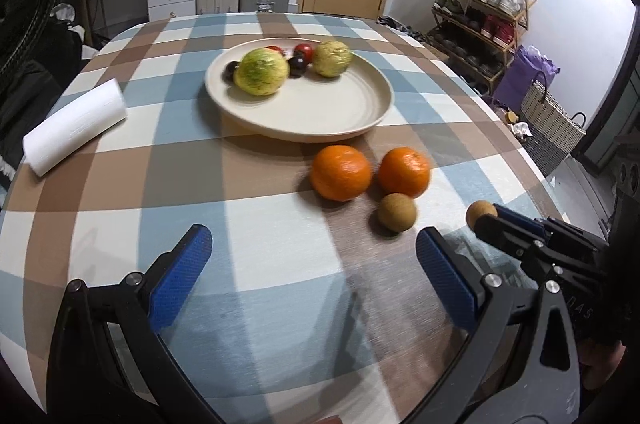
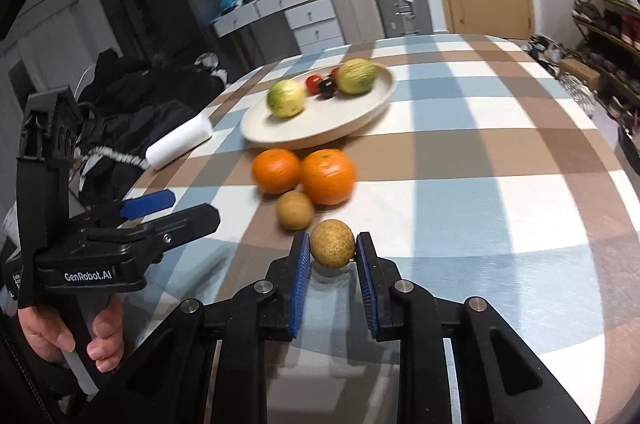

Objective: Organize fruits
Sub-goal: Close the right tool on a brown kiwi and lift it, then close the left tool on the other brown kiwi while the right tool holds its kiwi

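Right tongs (image 2: 333, 251) pinch a small brown round fruit (image 2: 332, 243) between their blue pads, just above the desk (image 2: 500, 208); being round, it has no long axis to line up. Left tongs (image 1: 314, 256) gape wide and carry nothing, off to the left at about the same depth. Just beyond the held fruit lies a second brown fruit (image 2: 295, 210) on the cloth, touching or nearly touching the nearer of two oranges (image 2: 328, 176), with the other orange (image 2: 276, 171) close beside it.

Farther on and a little to the left sits the cream plate (image 2: 360, 116), so I judge the carry runs forward over the loose fruit. It already holds two yellow-green melons (image 2: 286, 98) (image 2: 355, 76), with small red and dark fruits (image 2: 321, 85) between them; its near half is bare. Left of the plate lies a white roll (image 2: 180, 143).
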The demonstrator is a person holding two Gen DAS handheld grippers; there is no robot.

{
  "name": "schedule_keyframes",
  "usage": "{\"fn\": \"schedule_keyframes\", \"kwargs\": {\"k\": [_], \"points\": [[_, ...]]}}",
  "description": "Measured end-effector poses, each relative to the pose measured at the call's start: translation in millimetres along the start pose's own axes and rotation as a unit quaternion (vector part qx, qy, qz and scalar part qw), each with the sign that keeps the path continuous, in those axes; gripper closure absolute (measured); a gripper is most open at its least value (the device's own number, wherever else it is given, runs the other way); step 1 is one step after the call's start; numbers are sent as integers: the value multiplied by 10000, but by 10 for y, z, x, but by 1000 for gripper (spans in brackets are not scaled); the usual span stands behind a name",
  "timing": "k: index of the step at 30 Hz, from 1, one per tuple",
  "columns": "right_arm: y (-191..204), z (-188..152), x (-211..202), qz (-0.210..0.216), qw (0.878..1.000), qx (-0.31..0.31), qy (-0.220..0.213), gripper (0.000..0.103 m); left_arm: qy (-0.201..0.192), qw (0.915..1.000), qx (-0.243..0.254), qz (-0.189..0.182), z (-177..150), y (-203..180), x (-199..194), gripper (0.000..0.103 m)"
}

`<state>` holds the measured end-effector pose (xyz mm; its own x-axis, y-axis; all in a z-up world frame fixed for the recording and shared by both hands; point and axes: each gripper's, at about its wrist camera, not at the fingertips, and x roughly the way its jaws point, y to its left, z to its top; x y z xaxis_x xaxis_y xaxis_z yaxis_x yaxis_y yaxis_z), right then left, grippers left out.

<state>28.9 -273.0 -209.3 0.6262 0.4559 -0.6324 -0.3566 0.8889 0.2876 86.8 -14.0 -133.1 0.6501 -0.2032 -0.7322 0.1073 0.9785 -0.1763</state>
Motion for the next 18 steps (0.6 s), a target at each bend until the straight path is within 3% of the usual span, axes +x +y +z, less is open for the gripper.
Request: {"fn": "schedule_keyframes", "kwargs": {"k": [6, 13, 18], "points": [[-168, 44, -189, -103, 9996, 71, -256, 79, 250, 9995, 140, -164, 89, -223, 175, 1], [-284, 55, -287, -368, 9987, 21, -349, 79, 428, 9985, 327, -114, 148, -409, 348, 2], [-323, 36, -283, -301, 9989, 27, -370, 79, 485, 9978, 345, -287, 183, -457, 378, 17]]}}
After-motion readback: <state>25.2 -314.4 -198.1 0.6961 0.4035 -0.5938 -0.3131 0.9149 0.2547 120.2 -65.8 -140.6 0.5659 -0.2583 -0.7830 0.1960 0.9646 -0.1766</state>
